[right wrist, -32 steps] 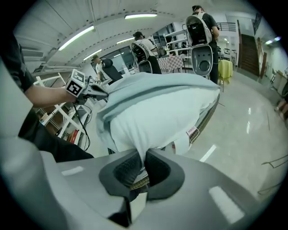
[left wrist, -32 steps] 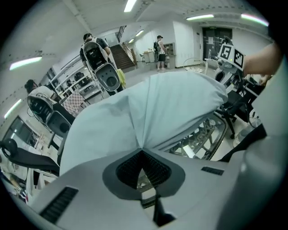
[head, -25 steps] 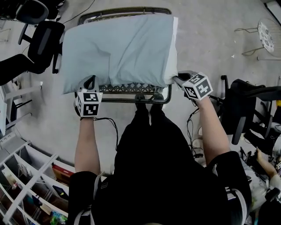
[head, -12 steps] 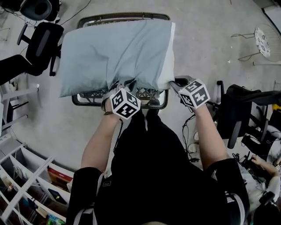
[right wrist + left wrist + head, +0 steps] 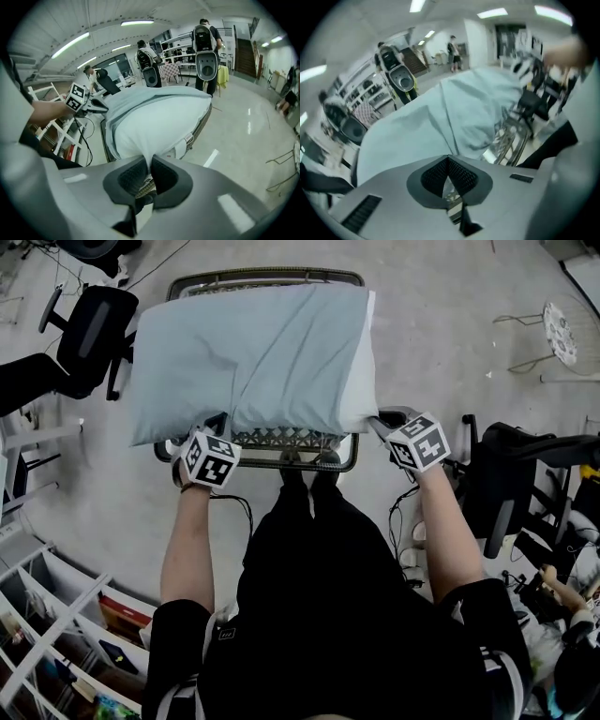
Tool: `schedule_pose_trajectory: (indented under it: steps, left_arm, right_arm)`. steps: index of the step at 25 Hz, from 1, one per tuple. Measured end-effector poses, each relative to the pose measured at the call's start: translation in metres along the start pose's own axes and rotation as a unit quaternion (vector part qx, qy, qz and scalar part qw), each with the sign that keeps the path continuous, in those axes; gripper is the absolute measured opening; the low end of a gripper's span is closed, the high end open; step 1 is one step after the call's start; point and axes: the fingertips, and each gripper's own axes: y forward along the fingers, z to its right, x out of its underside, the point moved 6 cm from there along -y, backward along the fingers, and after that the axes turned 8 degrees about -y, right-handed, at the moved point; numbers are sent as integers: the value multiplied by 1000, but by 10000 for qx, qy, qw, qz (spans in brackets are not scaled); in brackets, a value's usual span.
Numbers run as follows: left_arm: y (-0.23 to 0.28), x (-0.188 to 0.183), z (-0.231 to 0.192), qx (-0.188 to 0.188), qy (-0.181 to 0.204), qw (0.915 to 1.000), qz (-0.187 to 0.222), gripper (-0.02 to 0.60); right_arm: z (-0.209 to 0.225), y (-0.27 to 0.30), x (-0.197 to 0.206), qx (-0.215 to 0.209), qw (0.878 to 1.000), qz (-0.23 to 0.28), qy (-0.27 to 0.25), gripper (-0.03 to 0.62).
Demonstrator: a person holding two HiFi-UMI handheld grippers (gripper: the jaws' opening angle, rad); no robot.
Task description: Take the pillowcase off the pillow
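Note:
A pillow in a light blue pillowcase (image 5: 253, 352) lies on a wicker-topped table (image 5: 262, 279). Its bare white end (image 5: 361, 381) sticks out of the case on the right. My left gripper (image 5: 218, 420) is at the case's near left edge. Its jaws have just been closing and now stand shut (image 5: 448, 158), with the blue cloth (image 5: 440, 117) creased toward the tips. My right gripper (image 5: 377, 421) is shut on the white pillow corner (image 5: 154, 126), which is pinched between its pads (image 5: 150, 161).
Black office chairs stand at the left (image 5: 89, 324) and at the right (image 5: 525, 465). A white shelf unit (image 5: 56, 615) fills the lower left corner. A small round table (image 5: 570, 320) is at the far right. People with backpacks (image 5: 206, 42) stand beyond the table.
My left gripper swung right toward the middle of the near edge, then came back left to the pillowcase's near left edge. The right gripper has stayed on the white corner.

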Motion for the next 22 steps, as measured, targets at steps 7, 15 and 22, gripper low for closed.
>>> schedule_pose_trajectory:
  steps: [7,15,22]
  left_arm:
    - [-3,4,13,464,71,9988,101,162]
    - [19,18,-18,29,-771,9967,245,166]
    - [11,38,-56,-941,378,9946,-221,5]
  right_arm:
    - [-6,2,12,214,9931,-882,-745,249]
    - [-2,55,10,-234,9962,-828,141,318]
    - [6,38,-6,-192,9968,-758,-194,107]
